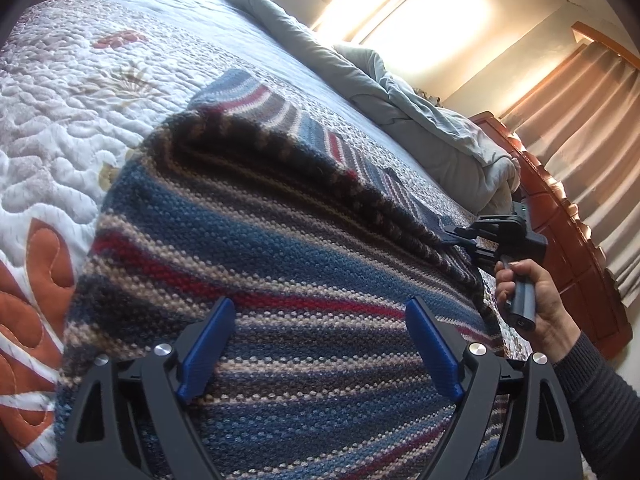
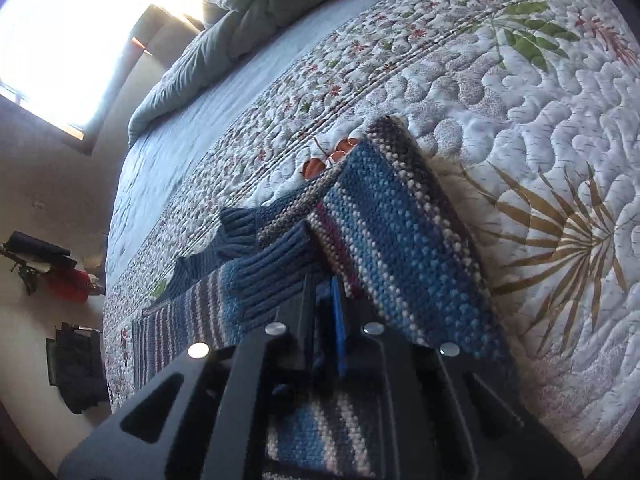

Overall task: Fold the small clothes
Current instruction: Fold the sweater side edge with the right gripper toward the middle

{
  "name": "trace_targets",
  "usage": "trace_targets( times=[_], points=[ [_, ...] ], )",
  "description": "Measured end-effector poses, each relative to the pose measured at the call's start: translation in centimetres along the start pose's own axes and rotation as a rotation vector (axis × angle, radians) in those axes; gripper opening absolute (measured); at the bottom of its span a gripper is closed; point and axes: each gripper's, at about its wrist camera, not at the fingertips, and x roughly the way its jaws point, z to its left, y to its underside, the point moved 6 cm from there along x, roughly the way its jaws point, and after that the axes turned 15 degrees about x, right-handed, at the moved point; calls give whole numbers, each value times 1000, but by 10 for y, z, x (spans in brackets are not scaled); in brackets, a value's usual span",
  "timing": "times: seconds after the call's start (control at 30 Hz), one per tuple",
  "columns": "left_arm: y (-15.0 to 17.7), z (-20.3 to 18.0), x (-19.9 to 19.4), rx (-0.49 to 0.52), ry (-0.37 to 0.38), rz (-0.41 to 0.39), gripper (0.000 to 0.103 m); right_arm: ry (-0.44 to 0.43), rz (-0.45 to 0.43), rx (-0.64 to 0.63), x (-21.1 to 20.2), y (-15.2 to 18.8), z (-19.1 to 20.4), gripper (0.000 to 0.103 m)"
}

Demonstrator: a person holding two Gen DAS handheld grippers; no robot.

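Sunlit curtains fill the upper right of the left wrist view, and below them a quilted bedspread [image 1: 60,112] printed with leaves and flowers covers the bed where we work. Across it lies the striped knit sweater [image 1: 248,232], blue, red and cream, filling the centre and lower half of that frame.

Our left gripper [image 1: 320,344] hovers over the body of the sweater with its blue fingers [image 1: 208,344] spread wide and nothing between them. Our right gripper [image 2: 326,312] has its fingers pressed together on a lifted fold of the knit near the ribbed cuffs; in the left view it shows at the right edge [image 1: 460,236], pinching the raised dark edge of the cloth, with our right hand [image 1: 532,300] on its handle.

We judge that we are mid-fold, carrying one side of the sweater over the body. Next, we should lay that edge down squarely across the stripes, let go, and use the free left tongs to hold or smooth the layer.
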Motion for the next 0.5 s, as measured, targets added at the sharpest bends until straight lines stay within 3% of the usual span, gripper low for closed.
trace_targets(
  times=[0.03, 0.17, 0.2, 0.27, 0.37, 0.43, 0.5],
  points=[
    [0, 0, 0, 1, 0, 0, 88, 12, -1, 12, -3, 2, -3, 24],
    [0, 0, 1, 2, -3, 0, 88, -22, 38, 75, -3, 12, -9, 24],
    [1, -1, 0, 3, -4, 0, 88, -35, 53, 72, 0, 13, -7, 23],
    [1, -2, 1, 7, -6, 0, 88, -19, 26, 56, 0, 14, -7, 8],
    [1, -1, 1, 7, -6, 0, 88, -14, -9, 44, -7, 17, -5, 8],
    [2, -2, 1, 12, -9, 2, 88, 25, 3, 13, 1, 20, -6, 13],
    [2, -3, 2, 21, -8, 4, 89, 1, 20, -2, 1, 22, -6, 20]
  ],
)
